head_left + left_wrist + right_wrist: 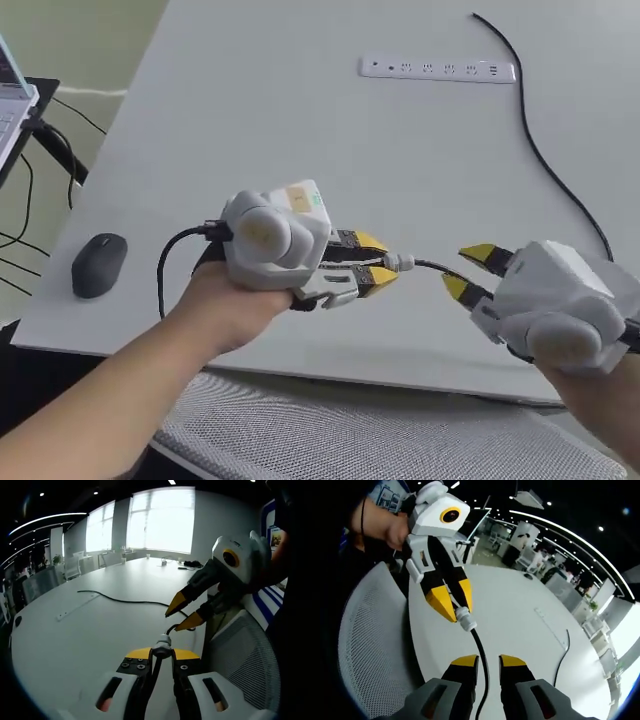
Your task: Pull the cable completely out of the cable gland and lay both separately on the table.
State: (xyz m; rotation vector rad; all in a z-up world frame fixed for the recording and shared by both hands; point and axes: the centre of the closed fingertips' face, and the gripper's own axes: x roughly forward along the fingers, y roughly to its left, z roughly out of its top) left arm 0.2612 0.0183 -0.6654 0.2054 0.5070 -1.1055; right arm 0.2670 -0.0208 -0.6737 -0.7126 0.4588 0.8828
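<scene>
Head view: the left gripper [385,266] is over the near part of the white bench [300,120]. Its fingers are narrow and clamped on the cable gland [401,263], which sticks out at the tips. The black cable [430,267] leaves the gland and runs to the right gripper [468,272]. That gripper's yellow fingers are wide apart, w/ the cable passing between them. Gland and cable are both in the air above the bench, not lying on it. On the bench: a power strip [437,69] at the far side w/ its own black cord [540,150], and a computer mouse [98,264] at the left. A mesh chair back [350,430] is below the grippers.

Left gripper view: own fingers are nearly together and the pale gland is pinched btw. the yellow tips. The cable goes back btw. the fingers, and also forward in a short curve toward the right gripper's spread tips.

Right gripper view: own fingers stand apart and the cable goes through the gap, nearer to one finger. If it touches that finger, I cannot tell. Ahead, the left gripper holds the gland, and the cable is not out of it.
</scene>
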